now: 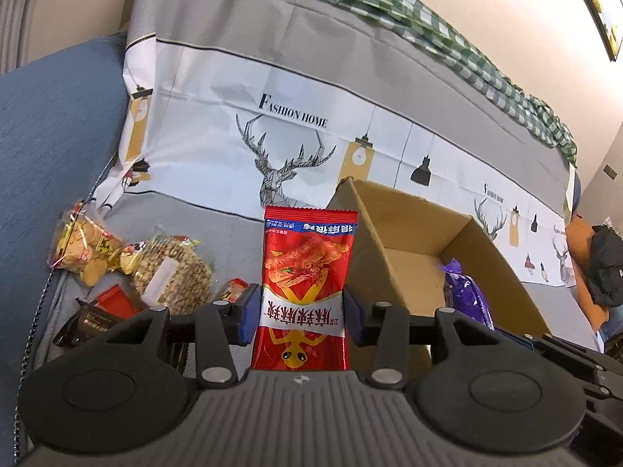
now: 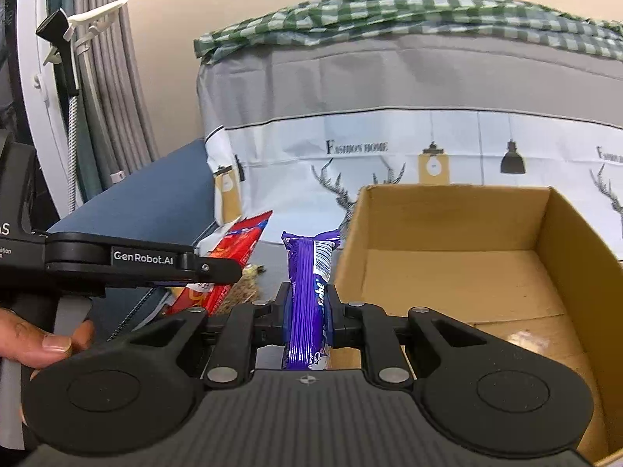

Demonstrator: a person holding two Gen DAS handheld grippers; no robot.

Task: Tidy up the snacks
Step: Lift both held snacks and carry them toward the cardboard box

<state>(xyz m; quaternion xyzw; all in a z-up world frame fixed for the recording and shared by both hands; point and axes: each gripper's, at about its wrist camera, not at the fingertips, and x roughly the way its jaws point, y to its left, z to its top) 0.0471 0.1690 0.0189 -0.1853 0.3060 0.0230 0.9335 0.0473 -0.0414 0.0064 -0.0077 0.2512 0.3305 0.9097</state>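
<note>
The right claw (image 2: 307, 311) pinched the purple snack bar (image 2: 307, 292) endwise, beside the cardboard box (image 2: 447, 272), nearer than the left claw (image 1: 301, 311) gripping a red packet (image 1: 307, 272).

Glossy red foil packet (image 1: 305, 292), matt brown cardboard box (image 2: 459, 272), woven blue upholstery (image 1: 50, 124).

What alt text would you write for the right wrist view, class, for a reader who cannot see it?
The right gripper clamps a purple snack bar upright beside an open cardboard box with a bare floor. To the left, the left gripper holds a red packet; behind is a deer-print cover.
</note>
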